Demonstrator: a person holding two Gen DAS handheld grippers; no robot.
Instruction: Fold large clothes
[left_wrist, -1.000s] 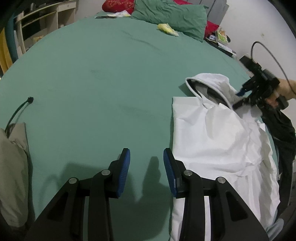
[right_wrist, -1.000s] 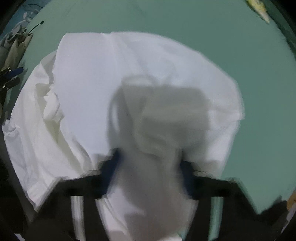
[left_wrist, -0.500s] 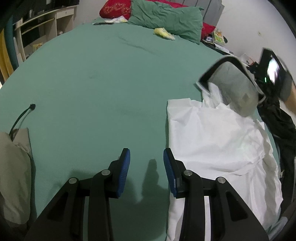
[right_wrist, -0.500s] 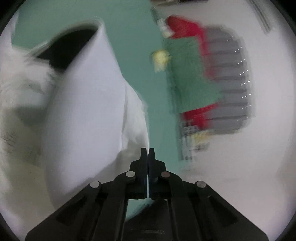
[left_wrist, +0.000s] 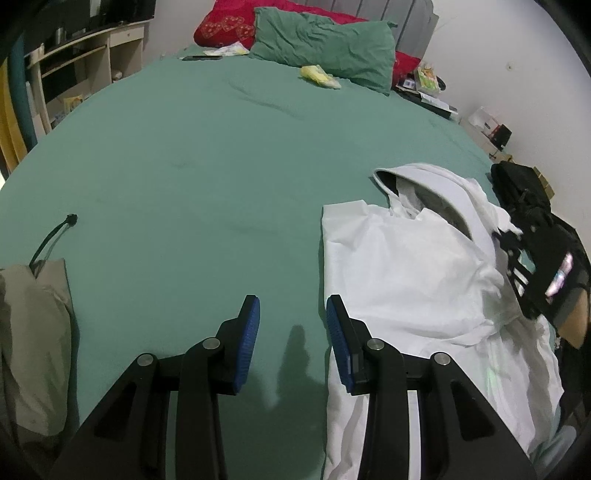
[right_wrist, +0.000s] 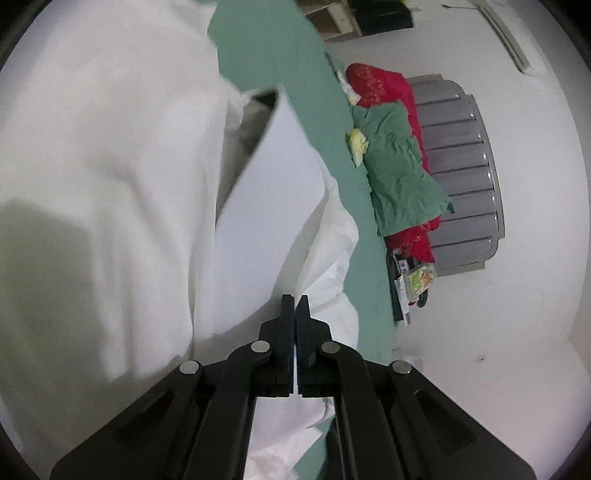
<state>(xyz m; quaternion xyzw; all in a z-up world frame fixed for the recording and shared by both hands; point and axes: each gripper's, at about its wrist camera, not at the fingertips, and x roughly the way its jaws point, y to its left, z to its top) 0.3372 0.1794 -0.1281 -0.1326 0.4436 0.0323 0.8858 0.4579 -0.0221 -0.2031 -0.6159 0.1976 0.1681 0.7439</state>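
A white hooded garment (left_wrist: 413, 280) lies spread on the right side of the green bed (left_wrist: 207, 170), hood (left_wrist: 436, 188) toward the pillows. My left gripper (left_wrist: 293, 314) is open and empty, low over the sheet beside the garment's left edge. My right gripper (right_wrist: 295, 301) is shut on the white garment (right_wrist: 110, 184) at the edge of the hood (right_wrist: 273, 177). In the left wrist view it (left_wrist: 517, 247) sits at the garment's right shoulder.
A beige garment with a black cord (left_wrist: 33, 332) lies at the bed's left edge. Green (left_wrist: 325, 40) and red (left_wrist: 229, 26) pillows and a yellow item (left_wrist: 319, 75) lie at the head. Dark clothing (left_wrist: 524, 188) is at the right; shelves (left_wrist: 85, 62) stand left.
The right gripper lifted the hood, then swung it back down; the hood now lies flatter near the shoulder. The left gripper stayed open and almost still.
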